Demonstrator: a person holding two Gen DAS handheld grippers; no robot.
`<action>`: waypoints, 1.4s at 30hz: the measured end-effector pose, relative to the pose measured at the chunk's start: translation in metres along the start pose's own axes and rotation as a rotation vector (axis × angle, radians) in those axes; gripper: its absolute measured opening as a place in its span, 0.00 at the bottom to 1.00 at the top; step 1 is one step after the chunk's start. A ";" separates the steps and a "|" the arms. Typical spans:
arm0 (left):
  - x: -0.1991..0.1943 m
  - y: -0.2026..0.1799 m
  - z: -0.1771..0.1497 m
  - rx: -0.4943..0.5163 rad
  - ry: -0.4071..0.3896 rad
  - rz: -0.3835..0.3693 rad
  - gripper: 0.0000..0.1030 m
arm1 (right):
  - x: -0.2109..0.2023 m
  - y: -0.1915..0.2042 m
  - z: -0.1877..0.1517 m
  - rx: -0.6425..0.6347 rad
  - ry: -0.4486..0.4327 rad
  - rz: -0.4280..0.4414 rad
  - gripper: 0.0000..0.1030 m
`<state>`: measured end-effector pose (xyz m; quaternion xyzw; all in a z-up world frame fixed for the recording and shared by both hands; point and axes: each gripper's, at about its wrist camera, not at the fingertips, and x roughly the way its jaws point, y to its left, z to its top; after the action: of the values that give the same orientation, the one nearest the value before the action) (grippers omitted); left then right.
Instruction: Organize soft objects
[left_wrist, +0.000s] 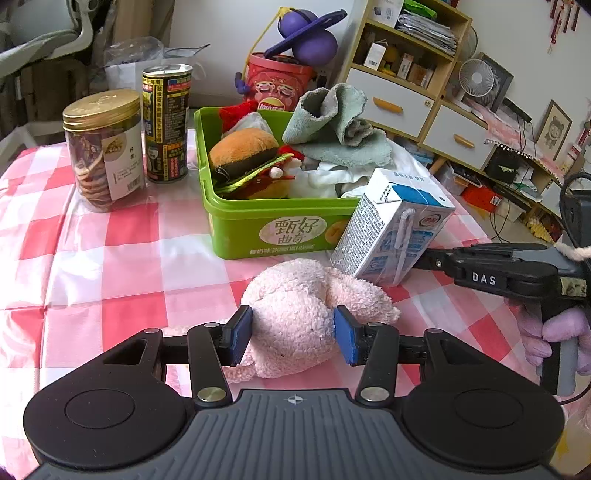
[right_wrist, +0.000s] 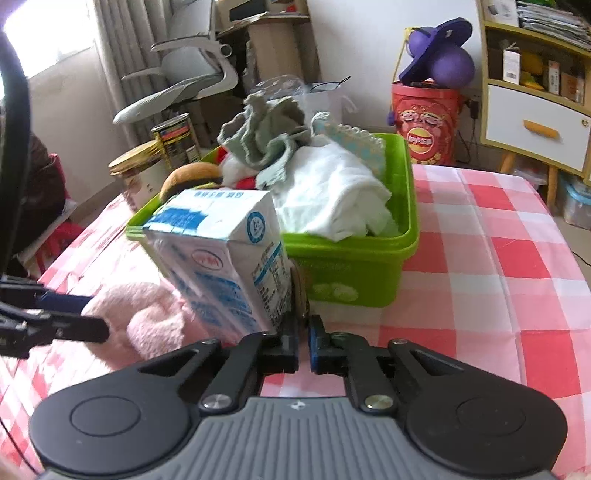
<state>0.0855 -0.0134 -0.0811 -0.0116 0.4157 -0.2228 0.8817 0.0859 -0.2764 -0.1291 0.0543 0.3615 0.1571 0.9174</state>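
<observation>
- The pink plush (left_wrist: 295, 314) lies on the tabletop (left_wrist: 110, 258) at 6 o'clock of the green bin (left_wrist: 273, 229), near it but outside it; it is the one soft thing I can see not yet put away.
- The left tool (left_wrist: 293, 332) has its blue pads pressed into the plush from both sides, so it is gripping it; the plush rests on the cloth, not lifted.
- The bin already holds one burger plush (left_wrist: 243, 155), one grey-green towel (left_wrist: 332, 122), white cloth (right_wrist: 332, 195) and a red-and-white plush (left_wrist: 240, 112) that is mostly hidden, heaped above the rim. Judging by that, the task is nearly done: the pink plush has to go in, and it will have to sit on top of the pile.
- One milk carton (left_wrist: 395, 229) leans tilted between the bin and the plush, at about 2 o'clock of the plush and just beside it.
- The right tool (right_wrist: 303, 345) sits at the carton's lower corner with its jaws nearly together; whether they pinch the carton's edge I cannot tell. The carton is hard, so I judge it is being moved aside, not binned.
- At 9 to 10 o'clock of the bin stand one cookie jar (left_wrist: 103, 151) and one tall can (left_wrist: 166, 125), both upright.
- Count: two tools, one bin, one carton, one jar, one can, one soft item left out.
</observation>
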 end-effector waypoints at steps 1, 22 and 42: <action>0.000 -0.001 0.000 0.002 0.000 0.001 0.47 | 0.000 -0.001 -0.001 -0.002 0.001 -0.003 0.08; 0.000 0.001 -0.002 0.018 0.003 -0.008 0.48 | 0.015 -0.007 0.010 0.002 -0.080 -0.041 0.15; -0.001 0.000 -0.001 0.025 0.002 0.042 0.48 | 0.005 -0.020 0.000 -0.015 -0.012 -0.125 0.08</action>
<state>0.0841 -0.0127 -0.0814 0.0082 0.4139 -0.2096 0.8858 0.0944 -0.2938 -0.1365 0.0258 0.3573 0.1016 0.9281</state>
